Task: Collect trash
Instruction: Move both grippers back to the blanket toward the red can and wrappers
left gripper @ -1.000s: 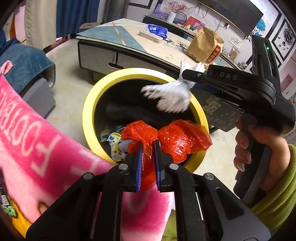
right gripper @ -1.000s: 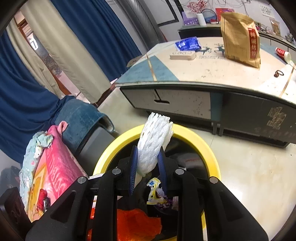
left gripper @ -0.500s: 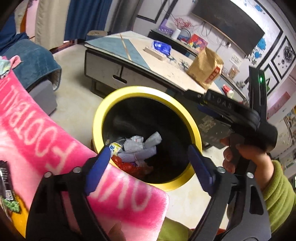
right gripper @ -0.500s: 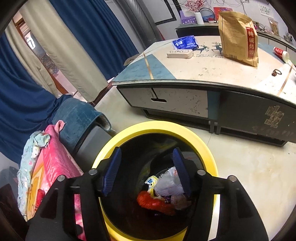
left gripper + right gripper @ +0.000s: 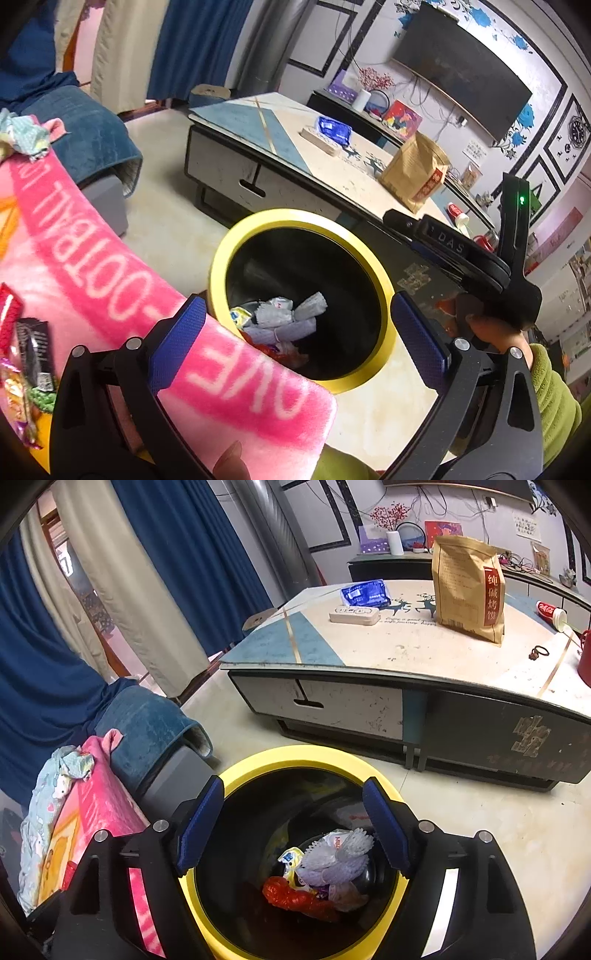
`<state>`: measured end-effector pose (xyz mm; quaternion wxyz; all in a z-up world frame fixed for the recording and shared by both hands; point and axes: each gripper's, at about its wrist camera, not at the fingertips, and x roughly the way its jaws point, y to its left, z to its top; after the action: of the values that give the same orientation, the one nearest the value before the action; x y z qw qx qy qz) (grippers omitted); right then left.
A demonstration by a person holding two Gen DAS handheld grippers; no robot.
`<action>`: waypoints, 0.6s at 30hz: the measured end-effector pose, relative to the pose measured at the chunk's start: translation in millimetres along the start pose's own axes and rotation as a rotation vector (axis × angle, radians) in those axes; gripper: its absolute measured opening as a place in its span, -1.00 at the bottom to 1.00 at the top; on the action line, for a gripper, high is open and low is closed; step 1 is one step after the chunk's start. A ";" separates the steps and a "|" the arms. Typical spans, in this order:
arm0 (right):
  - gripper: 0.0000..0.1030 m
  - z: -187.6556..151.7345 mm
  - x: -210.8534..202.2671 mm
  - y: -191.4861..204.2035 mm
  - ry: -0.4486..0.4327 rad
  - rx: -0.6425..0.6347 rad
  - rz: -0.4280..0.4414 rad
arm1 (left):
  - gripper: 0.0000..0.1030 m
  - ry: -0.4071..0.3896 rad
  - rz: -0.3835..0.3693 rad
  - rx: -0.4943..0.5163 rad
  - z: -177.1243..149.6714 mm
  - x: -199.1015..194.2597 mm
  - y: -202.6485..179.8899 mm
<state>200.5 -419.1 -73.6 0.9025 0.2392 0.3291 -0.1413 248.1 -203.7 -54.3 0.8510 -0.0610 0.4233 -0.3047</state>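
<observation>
Left wrist view shows wrappers (image 5: pixel 22 373) lying on the pink blanket (image 5: pixel 110 302) at far left, seemingly not yet collected. Beside it the left tool (image 5: pixel 295 332) hangs with jaws wide apart and empty, near the yellow-rimmed bin (image 5: pixel 221 254), where a red bag (image 5: pixel 295 899) and white foam netting (image 5: pixel 340 853) lie at the bottom. Directly above the bin the right tool (image 5: pixel 293 823) is spread open too, holding nothing. Further right, the desk (image 5: pixel 406 646) carries a brown paper bag (image 5: pixel 467 587) and a blue packet (image 5: pixel 364 592); whether either is trash, I can't tell.
</observation>
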 end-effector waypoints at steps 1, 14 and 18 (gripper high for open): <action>0.46 0.1 -1.3 1.1 -0.002 -0.002 0.001 | 0.78 -0.011 0.008 -0.002 0.1 -3.2 1.0; 0.46 -3.8 -13.6 33.6 -0.023 -0.093 0.053 | 0.78 -0.148 0.073 -0.072 -0.4 -56.7 27.7; 0.46 -8.3 -16.1 48.3 -0.020 -0.120 0.073 | 0.78 -0.182 0.090 -0.088 -2.6 -73.4 37.1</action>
<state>204.1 -372.3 -52.1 0.9231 0.1952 0.3187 -0.0907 230.0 -131.4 -19.2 0.8954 -0.1068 0.3595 -0.2402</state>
